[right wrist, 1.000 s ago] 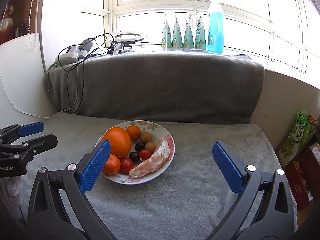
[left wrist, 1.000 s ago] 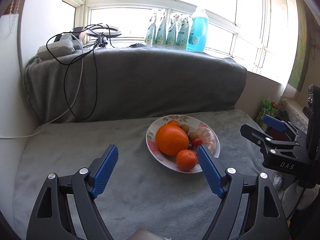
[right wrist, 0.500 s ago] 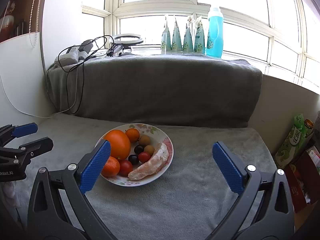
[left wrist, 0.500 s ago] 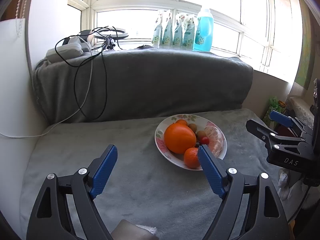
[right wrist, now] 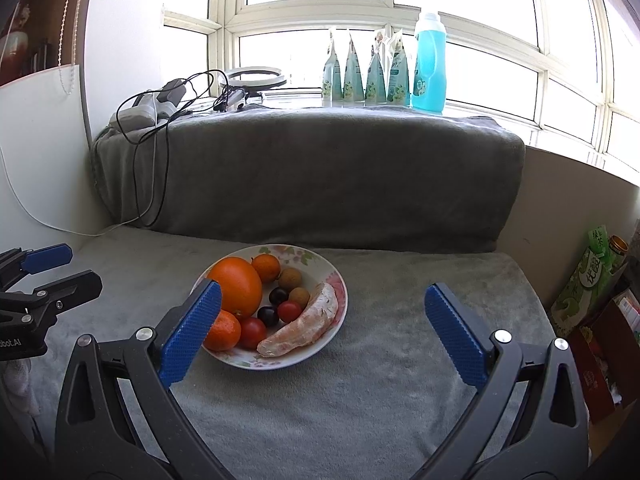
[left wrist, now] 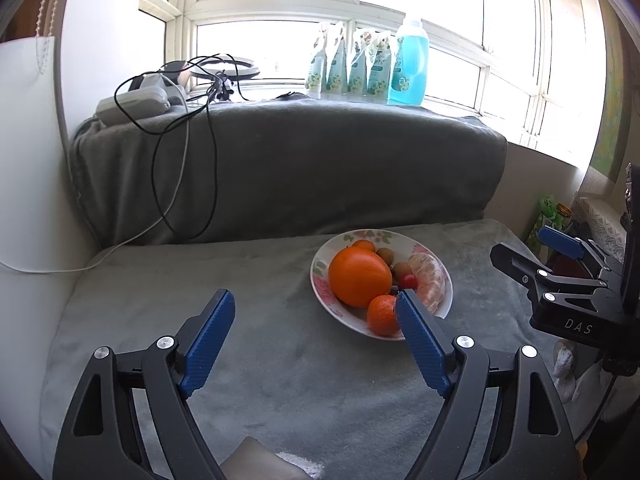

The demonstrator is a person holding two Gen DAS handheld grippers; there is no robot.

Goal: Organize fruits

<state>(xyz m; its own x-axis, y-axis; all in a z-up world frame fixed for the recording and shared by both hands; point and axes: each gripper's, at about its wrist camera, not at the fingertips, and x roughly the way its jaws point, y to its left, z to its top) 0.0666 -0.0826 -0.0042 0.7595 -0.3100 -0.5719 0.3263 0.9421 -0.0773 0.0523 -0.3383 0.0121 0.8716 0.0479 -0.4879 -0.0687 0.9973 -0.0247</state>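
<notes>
A floral plate (right wrist: 320,262) (left wrist: 326,256) sits on the grey blanket and carries a big orange (right wrist: 236,286) (left wrist: 358,276), small tangerines (right wrist: 224,330) (left wrist: 382,314), cherry tomatoes (right wrist: 289,311), dark grapes (right wrist: 267,315), brown longans (right wrist: 289,279) and a peeled citrus segment (right wrist: 304,326) (left wrist: 430,280). My left gripper (left wrist: 312,304) is open above the blanket, just left of the plate and nearer to me. My right gripper (right wrist: 322,298) stands open with nothing between its fingers; its left finger (right wrist: 190,334) overlaps the plate's near left edge in the right wrist view.
A grey-covered backrest (right wrist: 304,176) rises behind the seat. On the windowsill are a blue bottle (right wrist: 430,62), refill pouches (right wrist: 364,72), a ring light (right wrist: 256,78) and tangled cables (left wrist: 180,140). Snack packs and a box (right wrist: 592,284) crowd the right edge.
Both views have shifted slightly, so the plate sits a little farther right in the left wrist view. Nothing was grasped; both grippers stay open.
</notes>
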